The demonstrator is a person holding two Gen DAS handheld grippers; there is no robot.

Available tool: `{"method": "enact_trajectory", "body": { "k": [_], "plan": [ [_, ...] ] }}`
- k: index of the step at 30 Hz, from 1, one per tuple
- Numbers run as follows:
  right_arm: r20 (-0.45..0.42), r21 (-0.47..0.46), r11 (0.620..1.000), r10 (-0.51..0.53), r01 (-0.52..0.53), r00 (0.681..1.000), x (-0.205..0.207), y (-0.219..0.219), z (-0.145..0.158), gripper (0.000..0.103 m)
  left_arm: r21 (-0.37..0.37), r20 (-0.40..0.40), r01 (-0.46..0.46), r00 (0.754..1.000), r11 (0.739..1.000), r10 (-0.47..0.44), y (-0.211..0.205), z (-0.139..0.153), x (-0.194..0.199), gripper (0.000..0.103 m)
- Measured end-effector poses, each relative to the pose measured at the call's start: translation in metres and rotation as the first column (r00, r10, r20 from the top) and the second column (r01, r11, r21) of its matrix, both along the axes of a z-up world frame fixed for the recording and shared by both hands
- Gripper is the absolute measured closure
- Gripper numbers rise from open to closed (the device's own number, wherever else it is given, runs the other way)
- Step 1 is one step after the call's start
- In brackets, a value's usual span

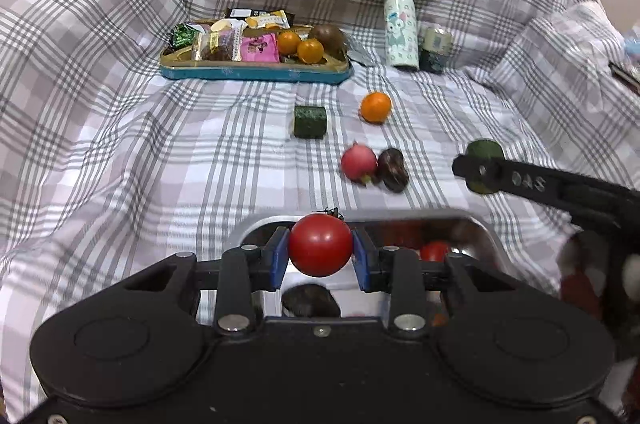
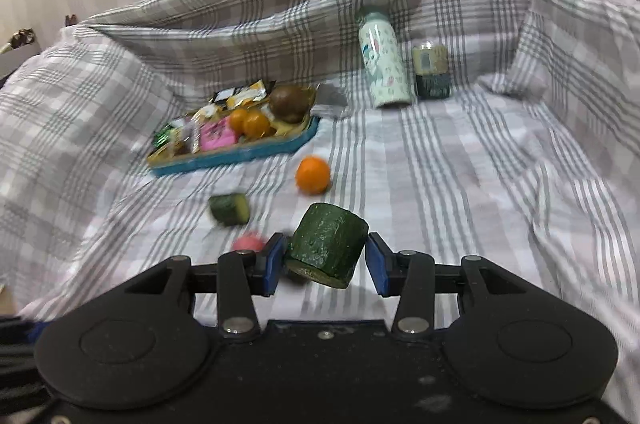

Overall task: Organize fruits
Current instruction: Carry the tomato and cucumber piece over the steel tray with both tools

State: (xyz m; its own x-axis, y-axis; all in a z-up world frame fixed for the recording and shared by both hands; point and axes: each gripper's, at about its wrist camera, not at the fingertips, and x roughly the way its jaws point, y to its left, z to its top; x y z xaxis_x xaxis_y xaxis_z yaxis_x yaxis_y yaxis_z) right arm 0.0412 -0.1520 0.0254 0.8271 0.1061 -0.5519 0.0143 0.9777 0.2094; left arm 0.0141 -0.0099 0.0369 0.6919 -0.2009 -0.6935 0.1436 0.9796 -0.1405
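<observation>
My left gripper (image 1: 320,254) is shut on a red tomato (image 1: 320,242), held just above a shiny metal tray (image 1: 482,229) that has another tomato (image 1: 434,250) in it. My right gripper (image 2: 326,258) is shut on a dark green cucumber chunk (image 2: 327,244), lifted off the cloth. In the left wrist view that chunk (image 1: 485,149) shows at the right behind a black finger (image 1: 520,180). On the checked cloth lie an orange (image 1: 375,107) (image 2: 313,174), a second cucumber piece (image 1: 309,121) (image 2: 229,209), a pink-red fruit (image 1: 359,163) (image 2: 249,243) and a dark brown fruit (image 1: 393,165).
A blue tin (image 1: 256,73) (image 2: 240,157) at the back holds wrapped snacks, two small oranges and a brown fruit. A patterned bottle (image 1: 401,24) (image 2: 384,60) and a small jar (image 1: 436,48) (image 2: 431,72) stand at the back right. The cloth rises in folds on all sides.
</observation>
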Motion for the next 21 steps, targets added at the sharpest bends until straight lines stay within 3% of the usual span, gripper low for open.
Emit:
{"method": "enact_trajectory", "body": {
  "k": [10, 21],
  "plan": [
    [-0.107, 0.015, 0.999, 0.033, -0.031, 0.994, -0.078, 0.021, -0.018, 0.058, 0.025, -0.052, -0.018, 0.998, 1.0, 0.02, 0.002, -0.016, -0.033, 0.061],
    [-0.162, -0.027, 0.997, 0.068, -0.073, 0.984, -0.095, 0.04, -0.032, 0.057, 0.033, -0.099, -0.003, 0.995, 0.999, 0.006, 0.006, -0.036, -0.041, 0.061]
  ]
}}
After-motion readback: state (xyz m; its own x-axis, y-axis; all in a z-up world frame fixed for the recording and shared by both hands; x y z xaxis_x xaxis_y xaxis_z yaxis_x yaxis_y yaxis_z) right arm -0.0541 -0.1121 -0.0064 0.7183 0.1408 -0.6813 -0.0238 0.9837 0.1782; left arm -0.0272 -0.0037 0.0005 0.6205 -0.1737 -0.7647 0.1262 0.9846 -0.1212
